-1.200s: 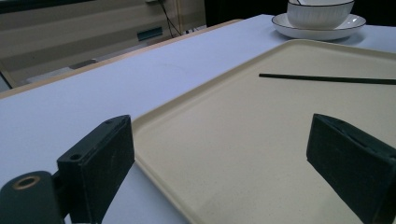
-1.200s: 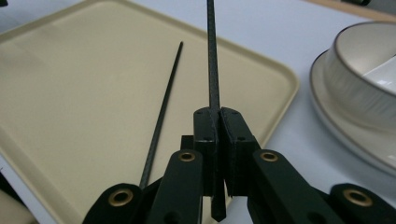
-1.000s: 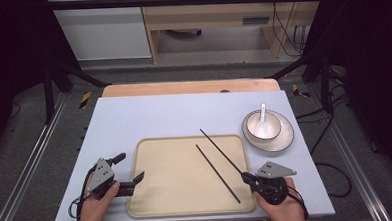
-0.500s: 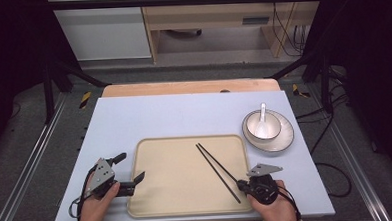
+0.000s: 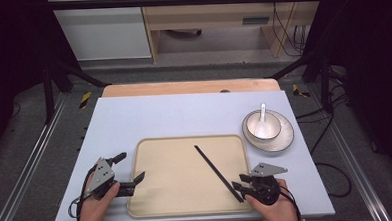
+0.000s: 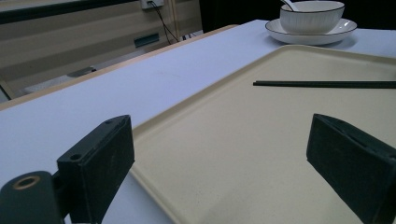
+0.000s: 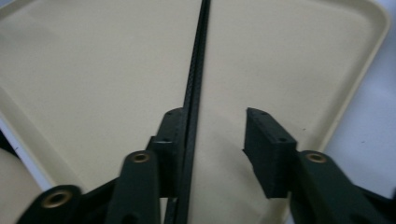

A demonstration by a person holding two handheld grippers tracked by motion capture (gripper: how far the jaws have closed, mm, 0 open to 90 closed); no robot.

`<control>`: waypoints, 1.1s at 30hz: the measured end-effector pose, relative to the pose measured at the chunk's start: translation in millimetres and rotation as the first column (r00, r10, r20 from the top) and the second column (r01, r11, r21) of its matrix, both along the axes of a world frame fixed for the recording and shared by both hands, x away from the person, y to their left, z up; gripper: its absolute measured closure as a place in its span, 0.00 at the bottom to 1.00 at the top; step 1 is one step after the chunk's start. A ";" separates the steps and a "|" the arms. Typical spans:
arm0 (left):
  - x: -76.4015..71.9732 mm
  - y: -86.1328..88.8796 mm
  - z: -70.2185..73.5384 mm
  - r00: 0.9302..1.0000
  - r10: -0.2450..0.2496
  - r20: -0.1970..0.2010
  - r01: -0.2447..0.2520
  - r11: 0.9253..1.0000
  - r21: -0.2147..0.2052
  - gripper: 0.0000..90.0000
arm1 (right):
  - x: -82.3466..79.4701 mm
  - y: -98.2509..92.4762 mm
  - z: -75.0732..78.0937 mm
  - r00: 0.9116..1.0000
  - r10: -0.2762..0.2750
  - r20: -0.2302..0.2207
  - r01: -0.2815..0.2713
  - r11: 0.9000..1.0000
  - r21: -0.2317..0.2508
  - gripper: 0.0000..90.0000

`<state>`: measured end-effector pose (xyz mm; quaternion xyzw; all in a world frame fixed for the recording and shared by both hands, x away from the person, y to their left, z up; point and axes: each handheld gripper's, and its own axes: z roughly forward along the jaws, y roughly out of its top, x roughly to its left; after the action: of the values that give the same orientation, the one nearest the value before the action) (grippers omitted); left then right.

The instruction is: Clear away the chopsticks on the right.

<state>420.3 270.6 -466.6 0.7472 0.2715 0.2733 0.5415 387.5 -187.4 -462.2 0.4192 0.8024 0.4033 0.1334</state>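
Over on the left, the left hand-held gripper (image 5: 129,183) sits at the near left edge of the cream tray (image 5: 163,202), held in the person's left hand (image 5: 96,210). Its jaws are spread wide with nothing between them; in the left gripper view one jaw hangs over the counter (image 6: 140,84) just off the tray's rim and the other over the tray itself.

Moving across, the tray takes up the middle of the pale blue counter, and the black chopsticks (image 5: 217,172) lie on it as a tight pair, running diagonally from around the tray's centre down toward its near right corner. They look flat on the tray surface, side by side and touching.

At that near right corner is the right hand-held gripper (image 5: 240,184), in the person's right hand (image 5: 273,209). Its jaws have just been opening, so now they're partly apart. In the right gripper view the chopsticks (image 7: 194,93) run right along the inside face of one jaw, while the other jaw stands clear of them with bare tray in the gap, so it isn't pinching them.

Further right, well apart from the tray action, a white bowl (image 5: 262,127) with a spoon (image 5: 262,112) in it sits on a plate (image 5: 283,141).
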 end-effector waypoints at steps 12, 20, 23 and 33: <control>-14.1 -14.5 17.3 0.996 -0.079 -0.027 0.080 0.997 0.025 0.08 | 13.8 -40.6 1.8 0.983 -0.014 0.181 0.021 0.999 -0.034 0.10; -13.7 -70.0 25.7 0.978 -0.174 -0.119 0.185 0.978 0.094 0.31 | 16.9 -69.8 -3.4 0.963 -0.080 0.257 0.082 0.997 0.003 0.17; -5.1 -91.5 23.6 0.970 -0.172 -0.171 0.192 0.975 0.108 0.46 | 15.3 -74.8 -2.8 0.951 -0.097 0.293 0.097 0.995 0.014 0.17; 26.7 -157.9 7.5 0.941 -0.204 -0.269 0.264 0.942 0.207 0.91 | 15.4 -84.9 -7.8 0.949 -0.139 0.282 0.132 0.990 0.043 0.17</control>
<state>447.0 112.7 -459.1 0.8622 0.2096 0.1435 0.4383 402.9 -272.3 -470.0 0.4125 0.7394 0.4587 0.2697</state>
